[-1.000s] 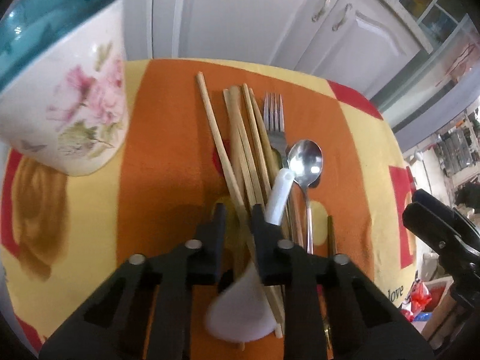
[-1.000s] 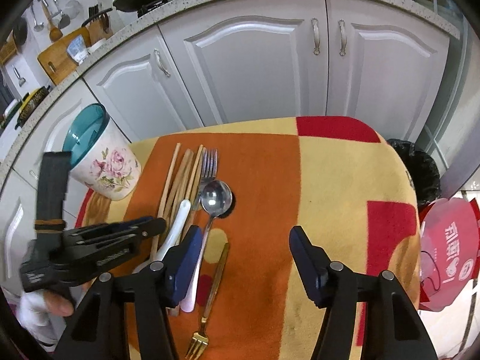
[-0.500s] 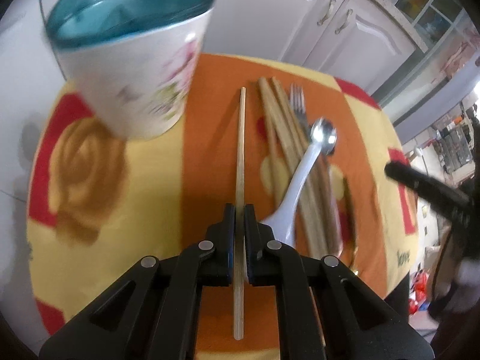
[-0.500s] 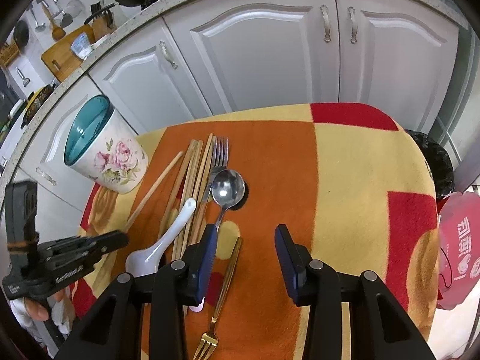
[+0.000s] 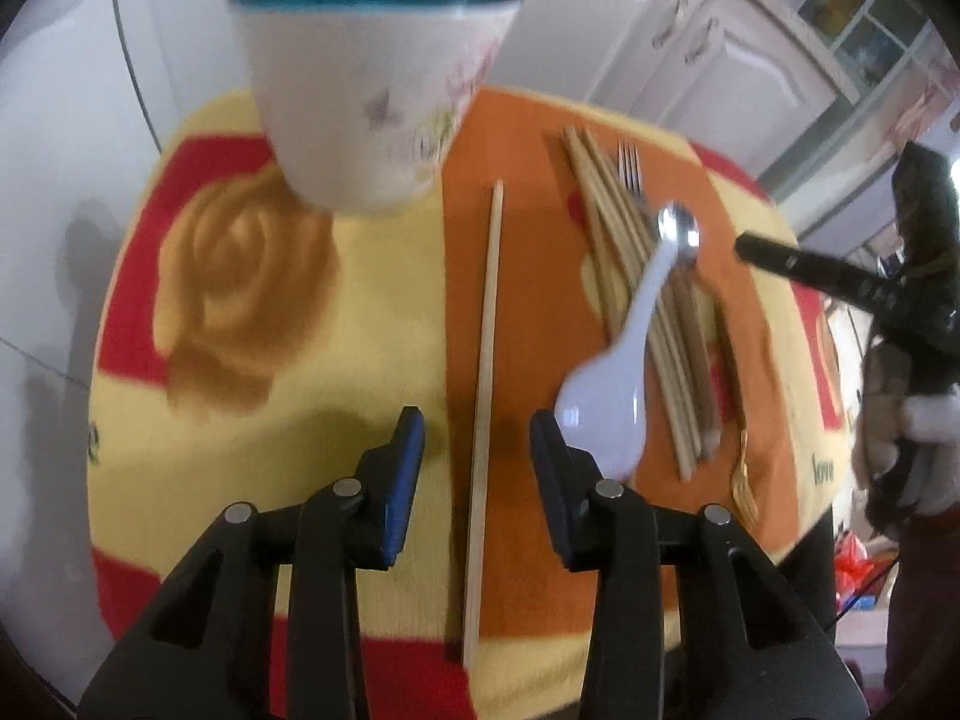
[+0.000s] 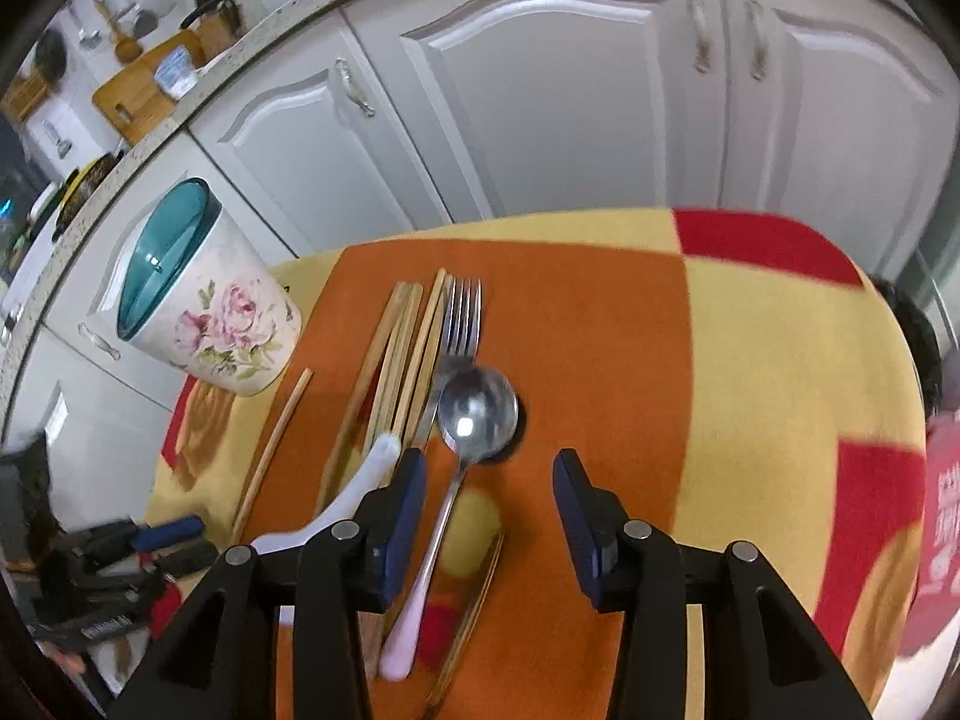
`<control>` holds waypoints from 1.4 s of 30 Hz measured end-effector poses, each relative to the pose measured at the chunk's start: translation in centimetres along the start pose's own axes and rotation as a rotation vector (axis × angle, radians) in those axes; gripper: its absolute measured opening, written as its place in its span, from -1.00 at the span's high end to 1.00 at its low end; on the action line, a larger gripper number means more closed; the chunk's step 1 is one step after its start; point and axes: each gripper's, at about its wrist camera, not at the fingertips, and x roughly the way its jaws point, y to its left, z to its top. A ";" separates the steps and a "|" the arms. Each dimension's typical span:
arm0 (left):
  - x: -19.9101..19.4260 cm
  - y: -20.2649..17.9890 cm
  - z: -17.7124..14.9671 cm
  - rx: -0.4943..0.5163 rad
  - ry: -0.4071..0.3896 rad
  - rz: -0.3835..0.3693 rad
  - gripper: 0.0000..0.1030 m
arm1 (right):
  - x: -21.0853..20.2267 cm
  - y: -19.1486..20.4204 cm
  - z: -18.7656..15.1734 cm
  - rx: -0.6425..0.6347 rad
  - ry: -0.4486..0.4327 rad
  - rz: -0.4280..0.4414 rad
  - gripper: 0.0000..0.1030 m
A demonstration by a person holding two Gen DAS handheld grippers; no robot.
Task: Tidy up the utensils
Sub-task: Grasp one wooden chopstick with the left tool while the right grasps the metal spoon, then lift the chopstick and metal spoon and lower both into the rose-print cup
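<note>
Utensils lie on a bench covered by an orange, yellow and red cloth (image 6: 600,324), in front of white cabinets (image 6: 540,108). A flowered cup (image 5: 366,102) with a teal inside stands upright at the far left of the cloth.

The left gripper (image 5: 477,450) hangs over the near edge. Its jaws have just been opening and now stand spread, with one chopstick (image 5: 485,372) lying flat on the cloth between them, touched by neither pad. That chopstick points toward the cup and lies apart from the rest of the pile.

To its right lies a bundle of chopsticks (image 5: 630,276), with a white spoon (image 5: 612,402) resting across them, its bowl toward the near edge, just beside the left gripper's right finger. A fork (image 6: 462,318) lies along the bundle, tines away. A metal spoon (image 6: 477,414) lies next to it, bowl up, its pale handle running toward the near edge. A gold fork (image 5: 743,480) lies furthest right, tines near the cloth's edge.

The right gripper (image 6: 489,480) hovers over the metal spoon. Its jaws have opened slightly and stand spread, pinching nothing; the spoon's handle passes under the gap close to the left finger. In the left wrist view a gloved hand (image 5: 924,420) holds that gripper at the right edge.
</note>
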 end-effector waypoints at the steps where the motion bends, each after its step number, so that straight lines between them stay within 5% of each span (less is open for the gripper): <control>1: 0.1 -0.1 0.6 0.004 -0.016 0.008 0.31 | 0.5 -0.1 0.3 -0.014 0.002 0.009 0.18; 9: 2.5 -1.4 4.5 0.077 -0.100 0.124 0.31 | 2.8 -0.8 1.7 -0.077 0.020 0.096 0.18; 13: 4.5 -2.4 5.3 0.126 -0.072 0.198 0.31 | 3.8 -0.6 2.0 -0.104 0.030 0.130 0.19; 18: 6.1 -2.7 6.0 0.122 -0.049 0.233 0.31 | 3.7 -0.6 1.8 -0.142 0.021 0.128 0.90; 19: 6.2 -2.6 6.2 0.113 -0.048 0.229 0.32 | 3.4 -0.5 1.6 -0.151 0.013 0.126 0.91; 22: 6.2 -2.5 6.4 0.123 -0.044 0.179 0.86 | 1.9 -0.1 1.0 -0.182 -0.022 0.104 0.96; 25: 5.6 -2.6 6.1 0.126 -0.030 0.161 0.92 | 0.4 -0.1 0.8 -0.183 -0.044 0.099 0.97; 32: 0.6 -2.2 5.2 0.101 -0.097 0.097 0.92 | -0.5 -1.3 0.8 -0.136 -0.045 0.091 0.95; 35: -0.9 -1.8 5.0 0.081 -0.118 0.086 0.92 | 0.5 -1.3 0.8 -0.123 -0.020 0.118 0.32; 38: -2.4 -1.3 4.6 0.062 -0.135 0.062 0.92 | 2.0 -0.9 0.8 -0.144 0.002 0.112 0.27; 40: -3.4 -1.2 4.3 0.059 -0.152 0.058 0.92 | 3.2 -0.7 0.8 -0.150 0.031 0.099 0.81; 42: -4.5 -0.9 4.0 0.044 -0.163 0.046 0.92 | 3.4 -0.9 0.8 -0.141 0.037 0.101 0.92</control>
